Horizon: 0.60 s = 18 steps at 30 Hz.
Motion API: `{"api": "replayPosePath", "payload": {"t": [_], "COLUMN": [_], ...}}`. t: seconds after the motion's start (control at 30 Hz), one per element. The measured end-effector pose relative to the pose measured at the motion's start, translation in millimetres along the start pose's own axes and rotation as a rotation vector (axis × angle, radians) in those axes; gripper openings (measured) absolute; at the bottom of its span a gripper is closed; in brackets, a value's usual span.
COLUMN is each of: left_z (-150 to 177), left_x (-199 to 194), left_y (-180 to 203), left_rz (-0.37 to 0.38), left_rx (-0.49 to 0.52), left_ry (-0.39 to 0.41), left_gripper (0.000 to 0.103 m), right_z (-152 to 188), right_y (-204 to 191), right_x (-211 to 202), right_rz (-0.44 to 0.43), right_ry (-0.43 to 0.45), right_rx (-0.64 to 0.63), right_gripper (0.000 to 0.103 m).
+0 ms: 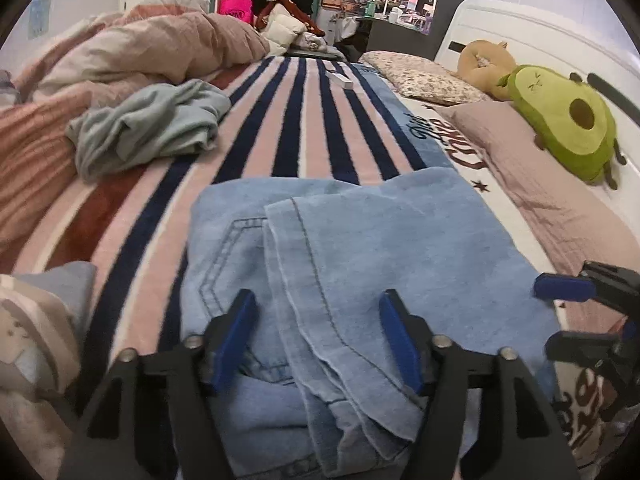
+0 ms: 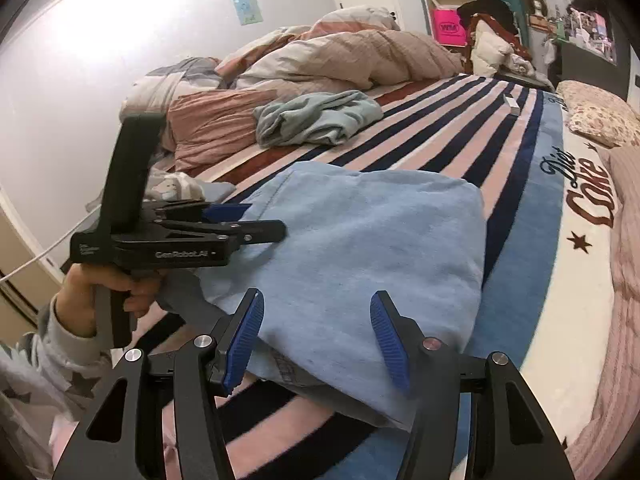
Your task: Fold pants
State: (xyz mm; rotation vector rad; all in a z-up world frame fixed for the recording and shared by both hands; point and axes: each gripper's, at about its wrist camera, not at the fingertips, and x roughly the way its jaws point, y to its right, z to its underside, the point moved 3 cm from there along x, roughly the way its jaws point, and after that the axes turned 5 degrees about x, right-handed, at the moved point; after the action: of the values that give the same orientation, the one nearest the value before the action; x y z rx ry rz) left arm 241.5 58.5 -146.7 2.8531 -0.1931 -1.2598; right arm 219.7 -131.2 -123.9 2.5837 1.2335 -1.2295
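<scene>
Light blue denim pants [image 1: 360, 248] lie folded in layers on the striped blanket [image 1: 280, 136]; a back pocket and hem edges show near the camera. My left gripper [image 1: 320, 336] is open, its blue pads on either side of the near edge of the pants. My right gripper [image 2: 316, 336] is open over the near corner of the pants [image 2: 360, 256]. The right gripper also shows at the right edge of the left wrist view [image 1: 576, 312], open. The left gripper also shows in the right wrist view [image 2: 252, 220], held in a hand at the left edge of the pants.
A crumpled pale green garment [image 1: 148, 128] lies further up the blanket. A bunched pink duvet [image 1: 140, 52] fills the far left. Pillows [image 1: 424, 76], an avocado plush [image 1: 568, 120] and a headboard line the right. A small white box [image 1: 340, 78] sits on the blanket far off.
</scene>
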Motion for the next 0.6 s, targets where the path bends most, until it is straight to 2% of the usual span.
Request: {"api": "replayPosePath", "payload": {"t": [0.13,0.27,0.4,0.5,0.53,0.6], "left_z": [-0.4,-0.4,-0.1,-0.2,-0.5,-1.7], "left_x": [3.1,4.9,6.4,5.9,5.4,3.2], "left_y": [-5.1,0.7,6.2,11.2,11.7,13.6], "left_rz": [0.029,0.054,0.056,0.059,0.059,0.062], "left_rx": [-0.021,-0.009,0.0,0.01,0.011,0.003], "left_ry": [-0.012,-0.019,-0.021,-0.018,-0.016,-0.005], "left_gripper": [0.062,0.047,0.039,0.024,0.015,0.013], "right_z": [-3.0,-7.9,-11.2,-11.3,-10.6,-8.6], "right_y": [5.8,8.5,13.2,16.6,18.2,21.1], "right_x": [-2.0,-4.3,-5.9,-6.7,-6.8,-7.2], "right_rz": [0.004,0.009,0.02,0.023,0.023,0.026], "right_ry": [0.021,0.041,0.054,0.058,0.058,0.056], "right_rx": [0.02,0.031,0.052,0.063,0.068,0.074], "right_gripper": [0.051,0.051,0.051,0.051,0.051,0.051]}}
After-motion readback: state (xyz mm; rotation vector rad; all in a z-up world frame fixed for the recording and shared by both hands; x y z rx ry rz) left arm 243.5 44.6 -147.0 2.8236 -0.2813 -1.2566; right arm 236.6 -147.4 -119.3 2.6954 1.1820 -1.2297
